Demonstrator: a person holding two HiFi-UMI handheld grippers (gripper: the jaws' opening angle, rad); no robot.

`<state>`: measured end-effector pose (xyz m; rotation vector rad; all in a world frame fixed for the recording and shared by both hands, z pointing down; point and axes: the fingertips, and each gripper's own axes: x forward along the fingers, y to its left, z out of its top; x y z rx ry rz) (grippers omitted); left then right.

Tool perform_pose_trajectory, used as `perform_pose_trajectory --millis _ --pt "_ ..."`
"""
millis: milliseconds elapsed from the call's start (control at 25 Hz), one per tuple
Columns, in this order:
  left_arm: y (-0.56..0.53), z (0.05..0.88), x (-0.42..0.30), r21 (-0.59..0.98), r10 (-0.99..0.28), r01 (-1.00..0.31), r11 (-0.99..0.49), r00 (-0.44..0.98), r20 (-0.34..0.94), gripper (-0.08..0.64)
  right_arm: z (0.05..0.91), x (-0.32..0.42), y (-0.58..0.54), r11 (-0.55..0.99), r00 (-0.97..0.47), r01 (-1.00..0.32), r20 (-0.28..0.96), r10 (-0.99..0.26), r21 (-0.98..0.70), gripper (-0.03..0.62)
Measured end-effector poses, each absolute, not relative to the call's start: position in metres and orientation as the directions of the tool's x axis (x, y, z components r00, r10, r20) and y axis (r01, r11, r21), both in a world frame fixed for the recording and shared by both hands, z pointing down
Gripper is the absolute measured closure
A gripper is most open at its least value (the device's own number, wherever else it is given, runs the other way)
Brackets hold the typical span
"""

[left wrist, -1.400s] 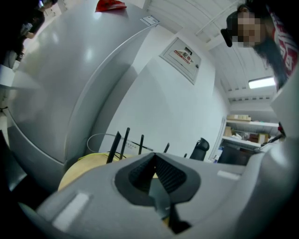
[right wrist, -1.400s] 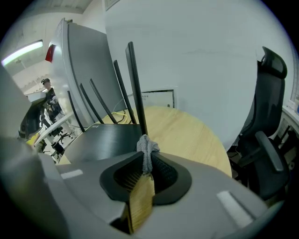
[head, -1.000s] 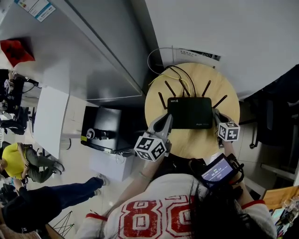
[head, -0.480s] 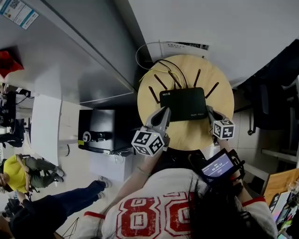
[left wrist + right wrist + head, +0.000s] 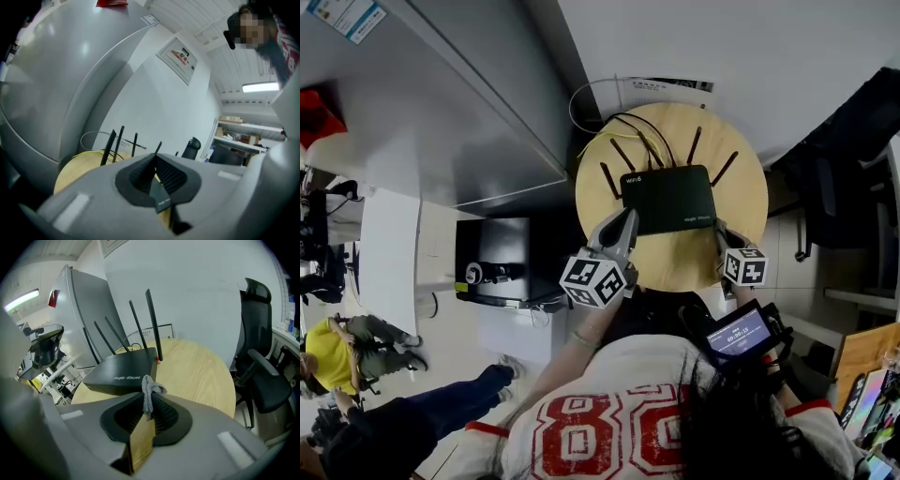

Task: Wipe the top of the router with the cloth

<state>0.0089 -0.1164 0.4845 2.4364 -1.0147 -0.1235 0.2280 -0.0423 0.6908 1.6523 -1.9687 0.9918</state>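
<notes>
Round wooden counter carries the black router, which lies flat near its middle. We see its long axis running from left to right in front of the person. The antennas stand along the far edge, pointing up and away, and the printed front edge faces the person.

The right gripper is beside the near right corner of the router. Its jaws pinch a small grey cloth, and only a tuft comes out past the tips. From these jaws the router lies ahead and to the left, just beside the cloth. Whether the tuft already touches the front edge, we cannot say from the right gripper view.

The left gripper is at the near left corner, with its jaws pressed together and, it seems, nothing between them.

Because the right gripper has the cloth, we judge that the next move is for it: up onto the top, then to the left along the long axis.
</notes>
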Motion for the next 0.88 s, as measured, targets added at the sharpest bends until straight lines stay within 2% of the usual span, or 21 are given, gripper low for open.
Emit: perform_pose_trajectory --millis 320,880 --pt "-0.109 0.486 -0.001 0.482 -0.68 -0.635 -0.604 0.726 0.104 0.565 0.687 0.255 -0.025 -0.085 -0.109 -0.966 0.683 -0.722 -0.245 0.551" --pt "-0.11 0.486 -0.045 0.487 -0.734 -0.677 -0.553 0.671 0.1 0.565 0.688 0.231 -0.043 -0.023 -0.14 -0.975 0.694 -0.706 -0.22 0.551"
